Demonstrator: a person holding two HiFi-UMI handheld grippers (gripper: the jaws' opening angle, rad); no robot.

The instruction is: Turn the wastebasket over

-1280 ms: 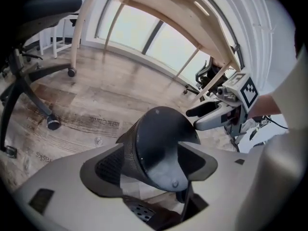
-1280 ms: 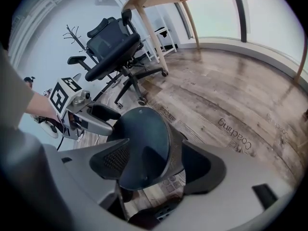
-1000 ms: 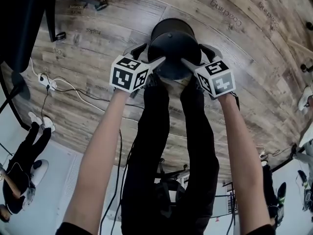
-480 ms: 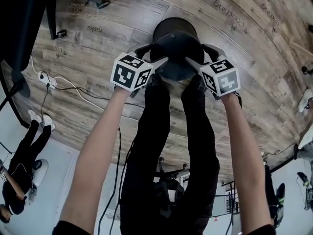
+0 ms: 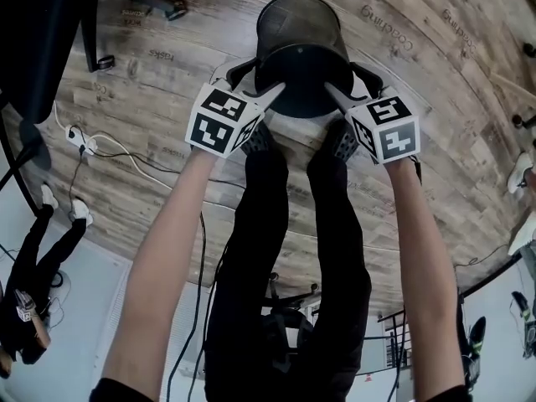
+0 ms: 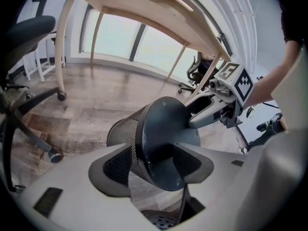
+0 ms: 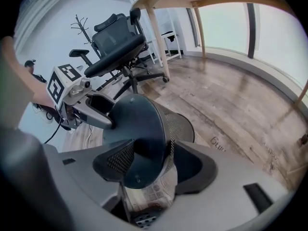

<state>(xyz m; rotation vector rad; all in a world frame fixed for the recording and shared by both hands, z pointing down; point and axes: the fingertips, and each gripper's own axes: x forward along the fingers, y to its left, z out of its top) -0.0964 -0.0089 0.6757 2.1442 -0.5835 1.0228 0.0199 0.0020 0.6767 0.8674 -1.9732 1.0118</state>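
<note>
A black mesh wastebasket (image 5: 300, 25) hangs tilted off the wooden floor, its solid round base (image 5: 303, 80) towards me and its mouth pointing away. My left gripper (image 5: 256, 82) and right gripper (image 5: 350, 82) clamp the base rim from either side. In the left gripper view the left gripper (image 6: 154, 165) has one pad on the mesh wall (image 6: 122, 129) and the other on the base. The right gripper (image 7: 153, 163) straddles the rim the same way in the right gripper view. Both pairs of jaws have just been closing on that rim.
My legs stand just below the basket. A power strip (image 5: 77, 139) and cables lie on the floor at the left. An office chair (image 7: 118, 42) and a wooden desk leg (image 6: 60, 47) stand nearby. Other people's legs show at the picture's edges.
The basket has lifted and tipped so its mesh wall now shows beyond the base. Both grippers moved up the picture with it.
</note>
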